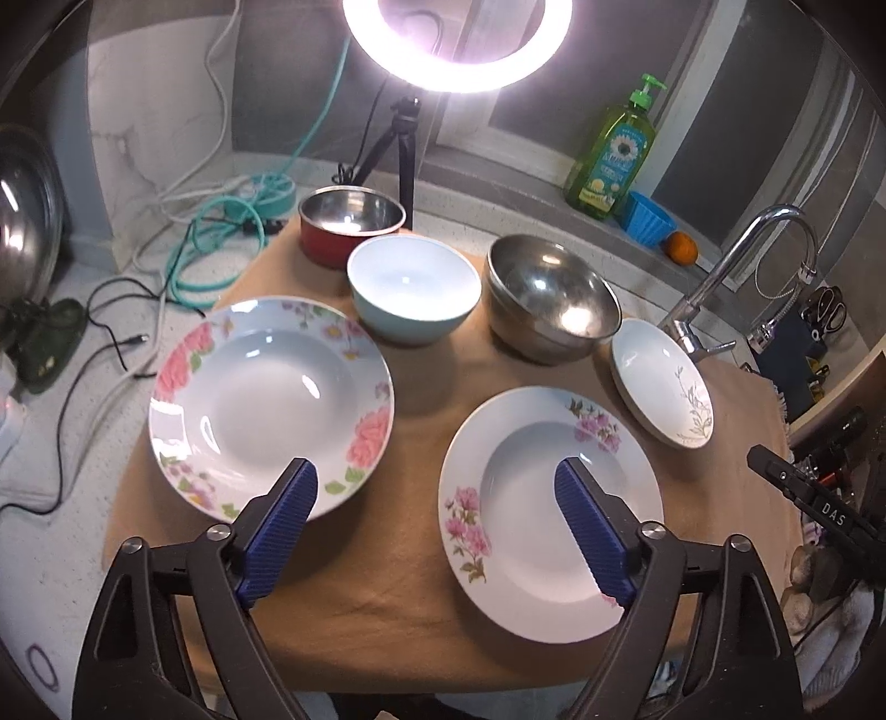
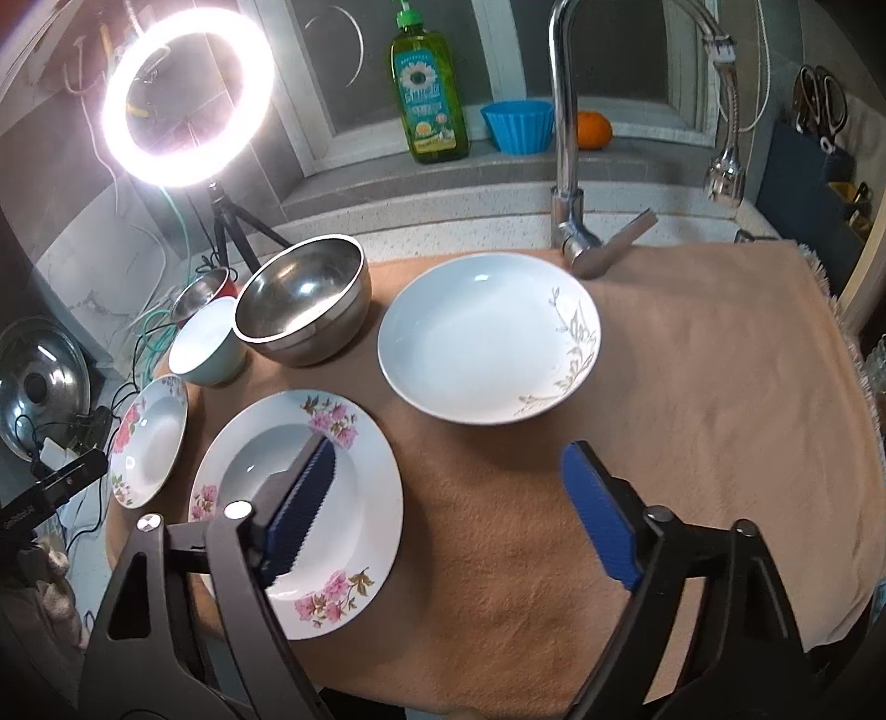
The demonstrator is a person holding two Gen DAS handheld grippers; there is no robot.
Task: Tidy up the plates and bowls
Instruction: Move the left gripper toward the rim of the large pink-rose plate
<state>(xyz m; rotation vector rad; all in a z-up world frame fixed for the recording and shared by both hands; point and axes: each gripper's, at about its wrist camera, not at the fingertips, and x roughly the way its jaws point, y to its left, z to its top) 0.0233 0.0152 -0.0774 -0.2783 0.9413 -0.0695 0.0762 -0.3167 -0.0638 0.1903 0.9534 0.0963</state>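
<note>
I see my left claw (image 1: 437,493) wide open with nothing in it. It hangs over the brown cloth (image 1: 398,581) on the worktop (image 1: 50,565). My right claw (image 2: 448,479) is wide open too and holds nothing.

From the left view, a plate with big pink flowers (image 1: 271,407) lies at 10 o'clock. A plate with small pink flowers (image 1: 548,512) lies at 3 o'clock, just beside my right finger. A plain white plate with a thin leaf drawing (image 1: 662,382) sits at 2 o'clock, apart from the others.

At 12 o'clock stands a light blue bowl (image 1: 412,288). A shiny metal bowl (image 1: 551,296) is at 1 o'clock, near it. A red pot (image 1: 349,224) sits behind the blue bowl.

A bright ring lamp (image 1: 457,44), a green soap bottle (image 1: 612,149) and a tap (image 1: 736,271) stand at the back.
</note>
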